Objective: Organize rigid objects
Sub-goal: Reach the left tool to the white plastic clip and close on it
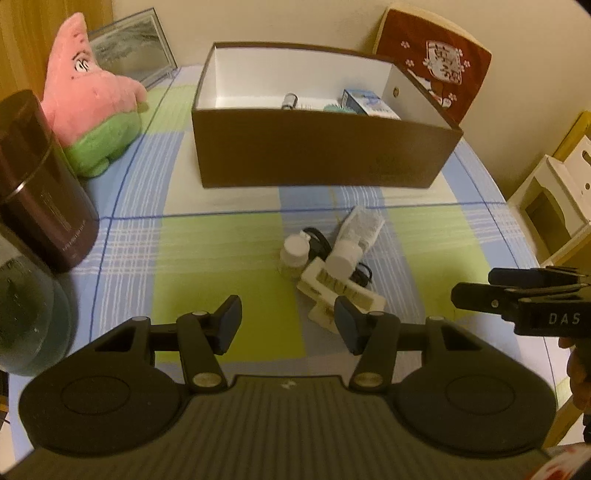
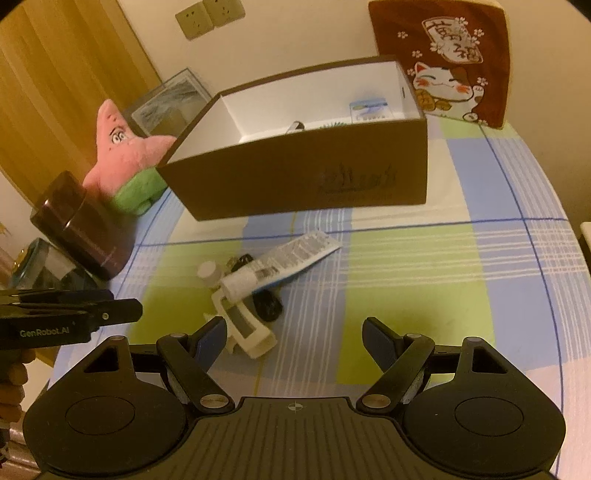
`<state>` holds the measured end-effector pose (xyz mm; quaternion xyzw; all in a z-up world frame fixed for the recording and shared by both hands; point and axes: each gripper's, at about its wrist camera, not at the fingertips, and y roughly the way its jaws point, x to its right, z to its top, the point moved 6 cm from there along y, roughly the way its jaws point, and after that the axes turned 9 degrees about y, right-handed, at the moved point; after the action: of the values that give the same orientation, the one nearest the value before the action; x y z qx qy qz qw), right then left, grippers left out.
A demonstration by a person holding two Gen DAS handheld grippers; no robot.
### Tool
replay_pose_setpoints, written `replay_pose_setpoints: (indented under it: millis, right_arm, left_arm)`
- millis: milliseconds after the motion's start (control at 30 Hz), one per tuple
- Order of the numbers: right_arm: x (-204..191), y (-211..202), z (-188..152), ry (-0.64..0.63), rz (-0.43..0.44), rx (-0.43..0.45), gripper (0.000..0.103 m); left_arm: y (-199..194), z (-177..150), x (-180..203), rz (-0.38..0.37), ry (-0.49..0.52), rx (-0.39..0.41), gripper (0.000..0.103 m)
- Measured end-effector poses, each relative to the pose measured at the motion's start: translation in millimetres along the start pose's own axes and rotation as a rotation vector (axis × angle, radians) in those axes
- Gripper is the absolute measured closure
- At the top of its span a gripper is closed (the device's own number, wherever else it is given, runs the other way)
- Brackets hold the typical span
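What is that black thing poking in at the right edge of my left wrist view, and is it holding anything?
Observer: That is the right gripper. Its own camera shows the jaws open with nothing between them.
Operator: What's drawn on the red board behind the box?
Observer: A lucky cat with one paw raised, low on the red board.
Operator: Is there anything on the wall that I can't see?
Observer: Two wall sockets, up left of the box.
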<state>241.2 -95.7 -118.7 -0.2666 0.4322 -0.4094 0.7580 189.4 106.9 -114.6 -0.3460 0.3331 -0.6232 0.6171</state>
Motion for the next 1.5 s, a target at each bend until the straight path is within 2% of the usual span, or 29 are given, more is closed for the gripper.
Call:
replay_pose_setpoints:
  millis: [300,400,667,1200,1367,1500]
  right_arm:
    - [7,13,-7,0.008,-0.023,-0.029,0.023]
    - [12,17,-8,0.017,-0.037,-0.037,0.023]
    - [31,21,-9,0.056,-0.073,-0.048,0.023]
    - [53,19,-9,0.108,-0.115,-0.052,0.023]
    - [55,19,-9,0.111,-0.118,-0.056,0.023]
    - [54,20,-10,0.105,-0.116,-0.063,0.023]
  left_arm:
    - [17,-8,18,-0.033,0.033,-0.023,0.051]
    - [29,-10,24,-0.049,0.044,-0.034,0.056]
    - [57,-7,33,-0.065,0.051,-0.058,0.056]
    - [97,10,32,-0.031,0.017,-0.102,0.057]
    - [93,9,29,-0.045,0.033,-0.106,0.076]
    - [88,4,22,-0.033,0.053,-0.119,0.078]
